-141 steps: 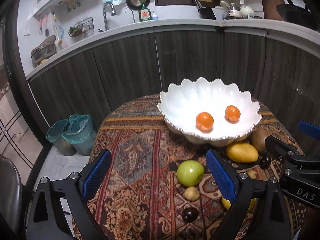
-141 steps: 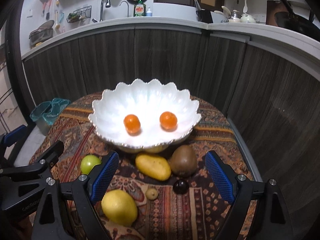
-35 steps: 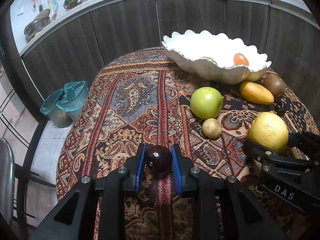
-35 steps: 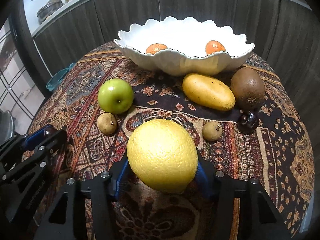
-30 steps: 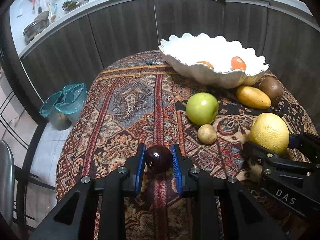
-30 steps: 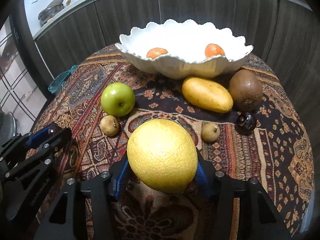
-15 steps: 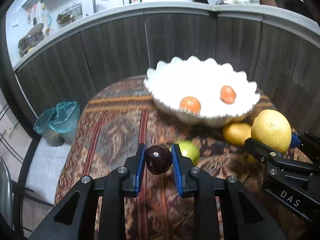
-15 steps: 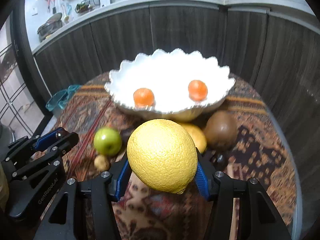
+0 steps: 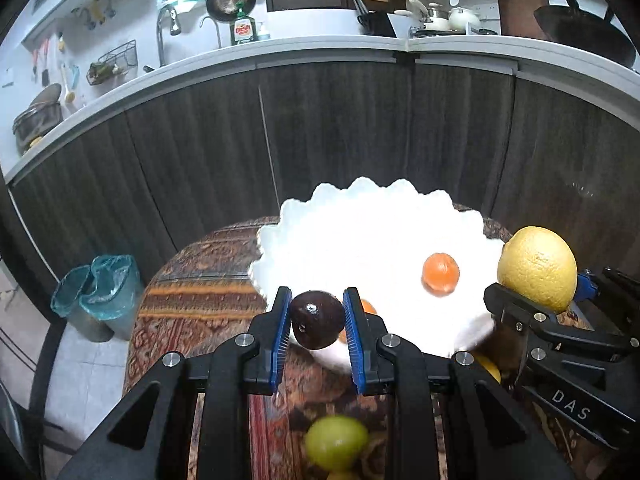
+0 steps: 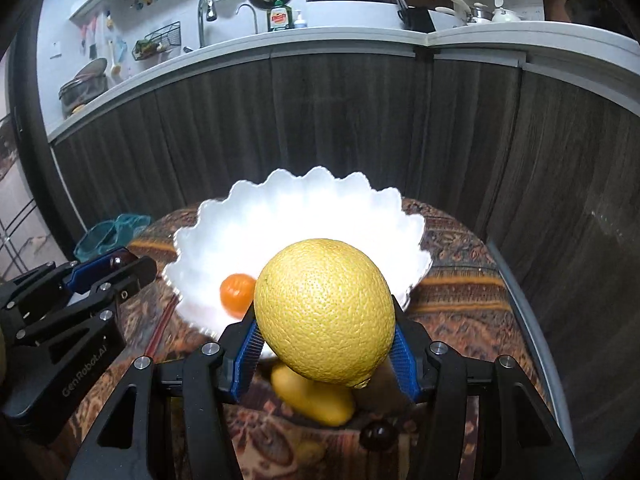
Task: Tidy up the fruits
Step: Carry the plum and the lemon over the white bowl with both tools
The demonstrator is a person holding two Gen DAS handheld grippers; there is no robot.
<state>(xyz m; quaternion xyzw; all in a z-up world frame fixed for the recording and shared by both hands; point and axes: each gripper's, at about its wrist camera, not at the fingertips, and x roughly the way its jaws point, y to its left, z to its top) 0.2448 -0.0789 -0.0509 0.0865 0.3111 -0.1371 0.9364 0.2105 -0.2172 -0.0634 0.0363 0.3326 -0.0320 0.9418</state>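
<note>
With the left gripper (image 9: 316, 324) clamping a dark plum (image 9: 317, 319) and the right gripper (image 10: 324, 344) a yellow citrus (image 10: 325, 312) at the white bowl's (image 9: 360, 216) near rim, each needs carrying inward and releasing.

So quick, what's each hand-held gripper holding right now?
Left hand-held gripper: closed on the dark plum.
Right hand-held gripper: closed on the big yellow citrus.
</note>
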